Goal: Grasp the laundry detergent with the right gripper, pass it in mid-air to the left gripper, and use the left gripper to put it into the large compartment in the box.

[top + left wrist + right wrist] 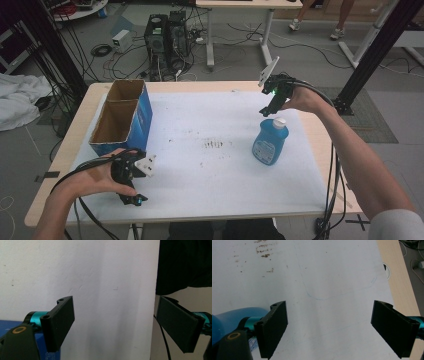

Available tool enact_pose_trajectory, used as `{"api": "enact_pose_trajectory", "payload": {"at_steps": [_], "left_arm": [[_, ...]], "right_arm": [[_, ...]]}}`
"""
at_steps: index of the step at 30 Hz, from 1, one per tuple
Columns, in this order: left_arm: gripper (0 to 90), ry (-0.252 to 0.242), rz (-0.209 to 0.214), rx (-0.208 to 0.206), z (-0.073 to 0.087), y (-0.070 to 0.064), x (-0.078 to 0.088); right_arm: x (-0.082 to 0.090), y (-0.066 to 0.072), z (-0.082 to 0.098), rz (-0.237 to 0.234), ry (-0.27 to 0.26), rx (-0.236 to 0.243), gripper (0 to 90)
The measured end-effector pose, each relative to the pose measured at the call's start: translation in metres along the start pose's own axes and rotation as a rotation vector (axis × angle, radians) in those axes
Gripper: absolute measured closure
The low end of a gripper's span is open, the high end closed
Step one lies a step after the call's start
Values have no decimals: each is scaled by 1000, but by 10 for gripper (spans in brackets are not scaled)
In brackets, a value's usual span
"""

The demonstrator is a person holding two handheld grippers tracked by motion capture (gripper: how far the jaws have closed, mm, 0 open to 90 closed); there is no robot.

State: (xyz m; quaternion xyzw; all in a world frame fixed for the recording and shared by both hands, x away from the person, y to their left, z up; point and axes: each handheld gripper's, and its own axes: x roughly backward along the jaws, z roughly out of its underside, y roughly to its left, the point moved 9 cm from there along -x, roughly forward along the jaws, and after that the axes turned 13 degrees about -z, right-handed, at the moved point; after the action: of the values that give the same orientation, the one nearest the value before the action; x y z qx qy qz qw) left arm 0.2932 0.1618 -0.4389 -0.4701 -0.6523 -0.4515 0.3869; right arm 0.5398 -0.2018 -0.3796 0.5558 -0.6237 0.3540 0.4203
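Observation:
A blue bottle (pixel 270 144) with a white cap stands on the white sheet (pixel 210 170), right of centre. My right gripper (pixel 268 111) hangs just above and behind the cap, jaws open and pointing down with nothing between them. In the right gripper view my right gripper (pixel 329 307) is wide open over bare sheet, and the bottle (pixel 227 320) bulges in at the lower left. My left gripper (pixel 131 197) rests low near the front left of the sheet, held in a hand. In the left gripper view it (pixel 116 307) is open and holds nothing.
An open cardboard box (pixel 122 117) with blue outer walls stands at the left, just behind my left hand. Dark smudges (pixel 214 145) mark the sheet's middle. The wooden table edge (pixel 402 282) runs along the right. Computers and cables lie on the floor beyond the table.

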Motion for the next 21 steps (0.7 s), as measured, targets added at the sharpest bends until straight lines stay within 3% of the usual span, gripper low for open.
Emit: {"api": "enact_pose_trajectory", "payload": {"at_steps": [10,21], "left_arm": [[153,-12,-7,-10,-3,3,-2],[153,-22,-4,-13,-5,1,-3]], "right_arm": [[7,-3,5,30,6,-17,131],[16,1,1,29,-24,-19,131]]}}
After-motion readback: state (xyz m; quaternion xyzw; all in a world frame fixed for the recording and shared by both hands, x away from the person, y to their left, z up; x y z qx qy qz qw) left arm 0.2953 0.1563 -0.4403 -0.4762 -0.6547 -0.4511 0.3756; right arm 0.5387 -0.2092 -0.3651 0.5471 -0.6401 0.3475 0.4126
